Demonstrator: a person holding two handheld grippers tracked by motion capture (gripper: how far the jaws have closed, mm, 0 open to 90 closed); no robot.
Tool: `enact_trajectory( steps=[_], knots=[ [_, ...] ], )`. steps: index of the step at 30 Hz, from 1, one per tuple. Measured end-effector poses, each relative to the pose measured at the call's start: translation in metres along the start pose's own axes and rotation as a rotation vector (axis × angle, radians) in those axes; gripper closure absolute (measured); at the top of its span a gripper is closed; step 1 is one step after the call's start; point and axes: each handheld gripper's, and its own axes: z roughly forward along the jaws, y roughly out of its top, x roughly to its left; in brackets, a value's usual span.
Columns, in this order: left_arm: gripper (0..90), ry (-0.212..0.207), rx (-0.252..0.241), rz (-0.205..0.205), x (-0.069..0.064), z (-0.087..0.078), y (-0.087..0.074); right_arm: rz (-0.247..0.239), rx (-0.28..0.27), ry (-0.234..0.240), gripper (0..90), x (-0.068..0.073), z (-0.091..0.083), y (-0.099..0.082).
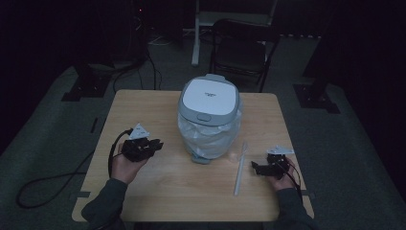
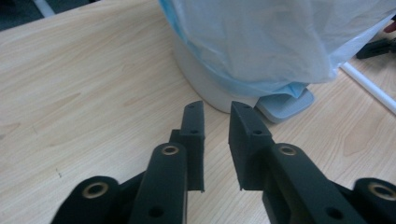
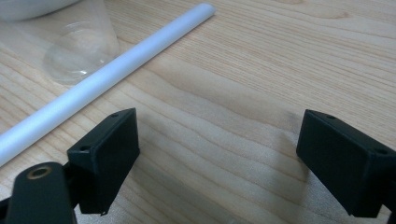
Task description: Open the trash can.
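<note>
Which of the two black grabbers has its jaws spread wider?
The right gripper: a broad stretch of bare table shows between its jaws, while the left gripper leaves a narrow gap.

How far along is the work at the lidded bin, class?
Done: the bin has its white bag fitted and its lid shut. In hand: nothing; the left gripper faces the bin with a narrow gap, the right gripper is open. Left: the white tube and clear cup lie untouched.

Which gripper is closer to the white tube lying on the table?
Right. The right gripper sits just beside the white tube, jaws open. The left gripper is across the table, beyond the lidded bin.
</note>
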Motion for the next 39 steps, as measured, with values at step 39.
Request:
enact_trajectory(
  steps=[39],
  knots=[
    [90.0, -0.196, -0.139, 0.226, -0.029, -0.024, 0.084, 0.0, 0.001, 0.0, 12.2, 0.0, 0.0, 0.0]
  ],
)
